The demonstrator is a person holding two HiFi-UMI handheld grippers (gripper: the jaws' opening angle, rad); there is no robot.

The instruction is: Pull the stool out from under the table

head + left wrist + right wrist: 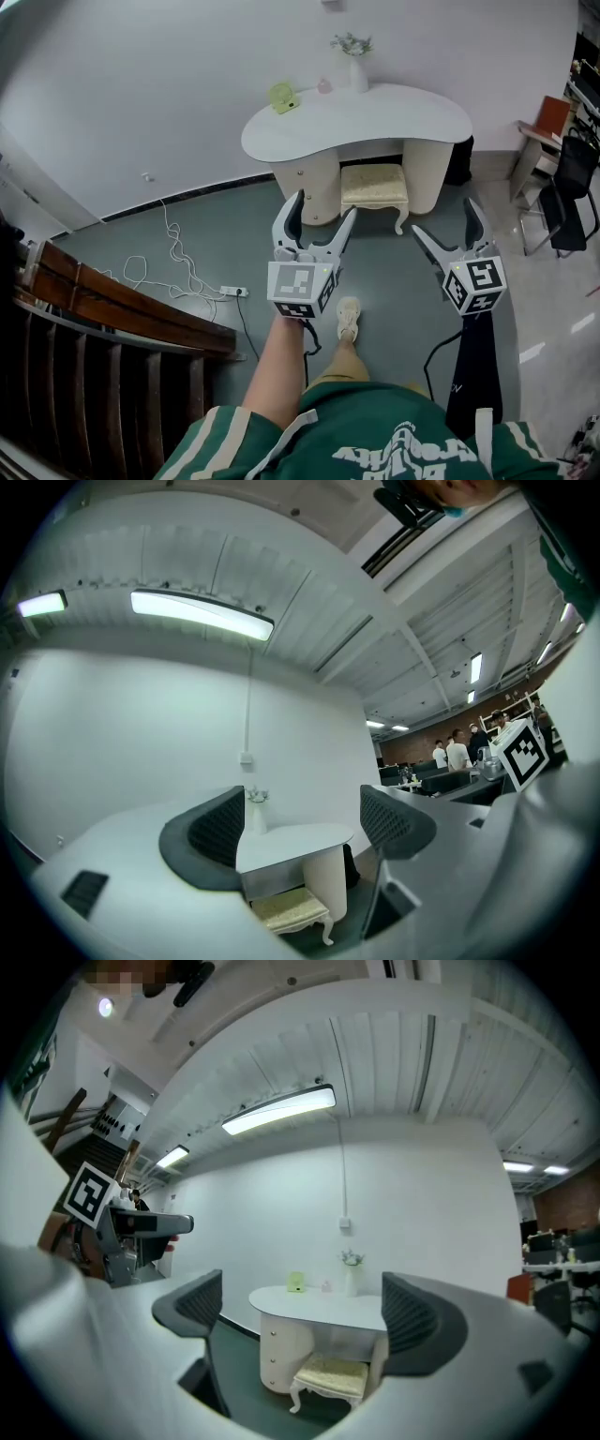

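head view: stool (375,186) sits partly under table (281,141); left gripper (324,208) and right gripper (444,219) gape wide, empty, well short. a crooked pull could jolt the table, tipping the vase (356,67).

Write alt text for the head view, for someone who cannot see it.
Seen from above, a person holds the left gripper and right gripper, both open, out toward a cream stool partly under a white table. A vase stands on the table.
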